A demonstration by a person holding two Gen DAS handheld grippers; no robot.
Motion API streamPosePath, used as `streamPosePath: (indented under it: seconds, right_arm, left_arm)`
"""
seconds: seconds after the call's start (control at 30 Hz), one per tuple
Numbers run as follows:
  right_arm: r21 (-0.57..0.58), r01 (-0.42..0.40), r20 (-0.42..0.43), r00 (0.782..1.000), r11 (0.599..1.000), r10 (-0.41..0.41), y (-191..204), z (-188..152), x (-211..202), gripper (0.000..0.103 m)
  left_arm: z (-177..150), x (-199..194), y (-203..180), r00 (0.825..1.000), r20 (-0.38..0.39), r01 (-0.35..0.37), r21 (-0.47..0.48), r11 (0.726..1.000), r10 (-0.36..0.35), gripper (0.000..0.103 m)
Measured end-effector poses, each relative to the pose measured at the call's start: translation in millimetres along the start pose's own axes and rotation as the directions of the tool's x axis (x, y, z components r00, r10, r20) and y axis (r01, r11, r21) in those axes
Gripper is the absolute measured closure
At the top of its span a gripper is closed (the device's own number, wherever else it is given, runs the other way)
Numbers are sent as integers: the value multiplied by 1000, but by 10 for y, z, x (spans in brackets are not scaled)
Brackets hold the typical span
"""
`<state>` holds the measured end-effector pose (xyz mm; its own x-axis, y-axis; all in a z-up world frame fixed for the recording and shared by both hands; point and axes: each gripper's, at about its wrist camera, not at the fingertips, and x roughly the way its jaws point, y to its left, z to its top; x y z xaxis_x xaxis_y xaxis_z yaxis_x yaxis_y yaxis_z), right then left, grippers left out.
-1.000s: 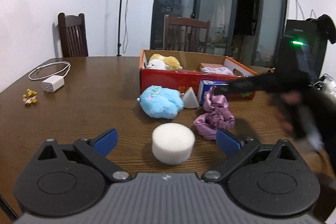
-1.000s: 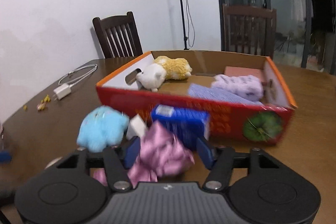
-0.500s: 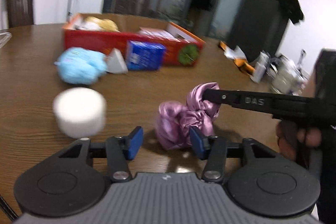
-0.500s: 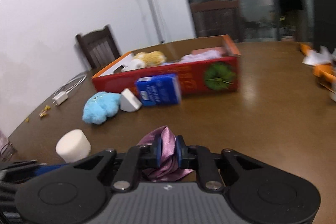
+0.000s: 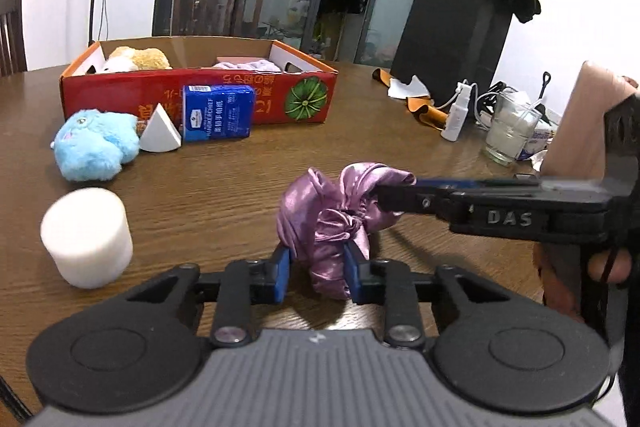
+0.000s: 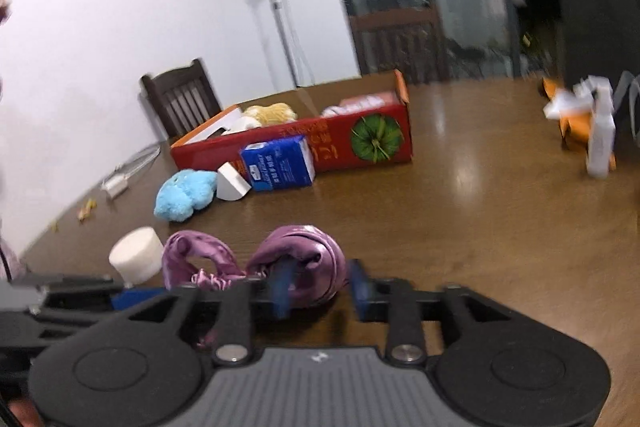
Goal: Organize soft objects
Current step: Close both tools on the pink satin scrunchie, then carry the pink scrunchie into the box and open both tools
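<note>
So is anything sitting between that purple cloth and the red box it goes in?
Mostly bare table. The purple cloth has an open run toward the red box; only the blue tissue pack leans against the box's front wall, off to the left.

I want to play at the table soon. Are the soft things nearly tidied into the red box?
Done: a yellow plush and a lilac cloth lie in the red box. In hand: the left gripper has just closed on the purple satin cloth; the right gripper has just opened its jaws around it. Left: blue plush, white foam cylinder, white wedge, tissue pack, all outside the box.
</note>
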<state>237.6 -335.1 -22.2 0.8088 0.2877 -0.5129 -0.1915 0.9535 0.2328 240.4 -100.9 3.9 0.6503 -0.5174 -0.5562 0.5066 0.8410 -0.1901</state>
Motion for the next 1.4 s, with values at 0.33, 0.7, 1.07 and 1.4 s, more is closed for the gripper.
streamPosePath:
  seconds: [0.33,0.7,1.07,1.4]
  right_arm:
    - [18,-148,-52,987,989,149,-126,163,286,79]
    - [50,-152,10,988,987,151,-51,358,142,93]
    - [-34,-82,86,993,996,84,93,2115,1625,93]
    - [145,31,-194,981,989,-2,-172,2457,3380,89]
  left_arm:
    - [34,52,126,999,-27,-43,-54,998,42,77]
    - [489,-20,435,998,44,53,-125,991,-48,93]
    - [2370,1165,1552,997,53,-51,-150,987,59,93]
    - [2489,2400,2072,961,-208,-221,-183,958,182,92]
